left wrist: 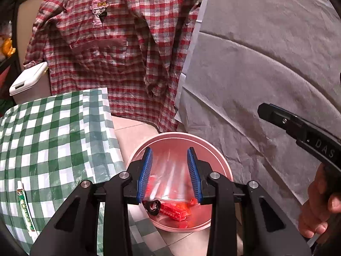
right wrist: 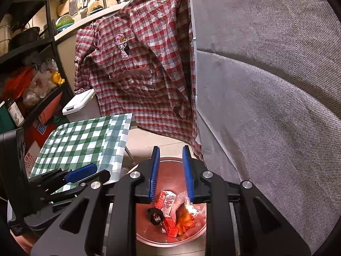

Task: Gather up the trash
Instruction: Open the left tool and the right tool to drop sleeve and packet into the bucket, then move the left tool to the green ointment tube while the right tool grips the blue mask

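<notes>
Drop step, as I read it. Both tongs hang over the pink bin point(right wrist: 170, 237) on the floor, between the green-check bench point(left wrist: 53, 140) and the grey sofa point(left wrist: 266, 74).

Left tongs point(left wrist: 169, 171) — pads apart, a clear plastic bag point(left wrist: 170, 177) in the gap, blurred. Probably slipping free into the bin, but I can't tell if a pad is touching it.

Right tongs point(right wrist: 170, 175) — pads apart, nothing between them.

Trash already in the bin: red carton point(right wrist: 167, 211), black cap point(right wrist: 155, 216), orange wrapper point(right wrist: 185, 220).

A green-and-white tube point(left wrist: 25, 209) lies on the bench by its near edge — likely the next pick.

Next move: confirm the bag clears the left pads and lands inside the rim, lift both tongs off, swing left to the tube and close across its narrow side.
</notes>
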A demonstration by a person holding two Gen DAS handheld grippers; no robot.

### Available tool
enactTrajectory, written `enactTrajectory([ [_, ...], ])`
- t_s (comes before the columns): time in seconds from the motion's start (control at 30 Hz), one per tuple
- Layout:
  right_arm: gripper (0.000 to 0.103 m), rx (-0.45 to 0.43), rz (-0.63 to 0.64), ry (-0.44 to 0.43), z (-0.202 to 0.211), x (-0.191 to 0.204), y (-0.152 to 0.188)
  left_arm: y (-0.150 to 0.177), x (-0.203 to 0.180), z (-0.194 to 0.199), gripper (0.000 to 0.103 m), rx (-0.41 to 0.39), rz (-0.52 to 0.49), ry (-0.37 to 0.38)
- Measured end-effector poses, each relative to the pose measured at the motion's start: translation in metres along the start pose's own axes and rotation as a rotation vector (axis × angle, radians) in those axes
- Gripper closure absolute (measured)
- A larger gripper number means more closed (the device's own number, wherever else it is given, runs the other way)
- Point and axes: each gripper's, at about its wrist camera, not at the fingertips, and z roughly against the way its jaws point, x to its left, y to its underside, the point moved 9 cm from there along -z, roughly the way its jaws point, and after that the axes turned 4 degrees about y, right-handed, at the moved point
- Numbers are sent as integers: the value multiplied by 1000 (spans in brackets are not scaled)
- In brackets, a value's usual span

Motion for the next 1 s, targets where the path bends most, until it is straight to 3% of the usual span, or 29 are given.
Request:
enactTrajectory([
  [0.4, 80, -37, 25, -39, 14, 20, 1, -6, 25, 44, 70, -55, -9, -35],
  [0.77, 81, -131, 170, -189, 67, 109, 21, -9, 118, 159, 73, -189, 56, -153],
  [1.0, 88, -64, 158, -328, 83, 172, 63, 6, 178, 228, 73, -249, 96, -235],
])
